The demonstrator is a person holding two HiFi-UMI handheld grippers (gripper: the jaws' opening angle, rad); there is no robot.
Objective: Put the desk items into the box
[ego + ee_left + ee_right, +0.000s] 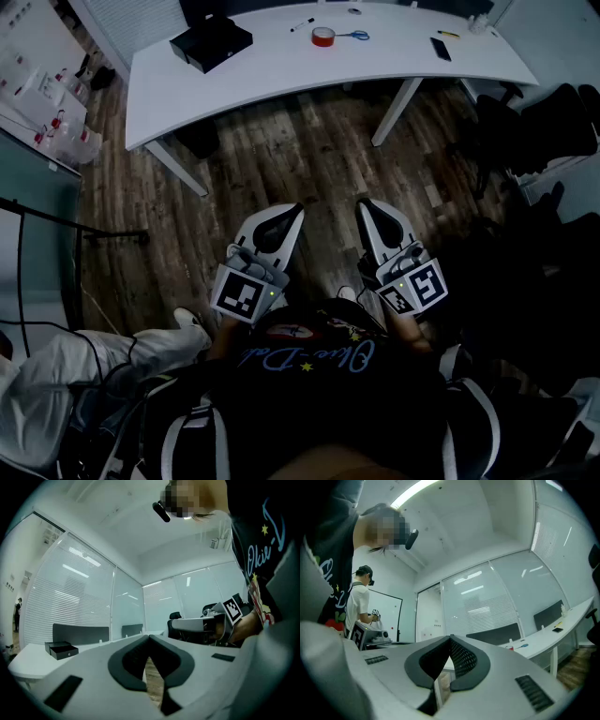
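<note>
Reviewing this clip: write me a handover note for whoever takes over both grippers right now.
Left gripper: shut, empty, held close to the person's body, short of the desk.
Right gripper: shut, empty, alongside it.
Things: black box at the left end of the white desk; marker, red tape roll, blue scissors and black phone lie to its right.
Done: nothing, by the look of it.
Left: every item still goes into the box.

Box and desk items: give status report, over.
Left tool and right tool shut, empty, at the body. Box, tape, scissors on desk, far ahead. Chairs stand right, off path.
</note>
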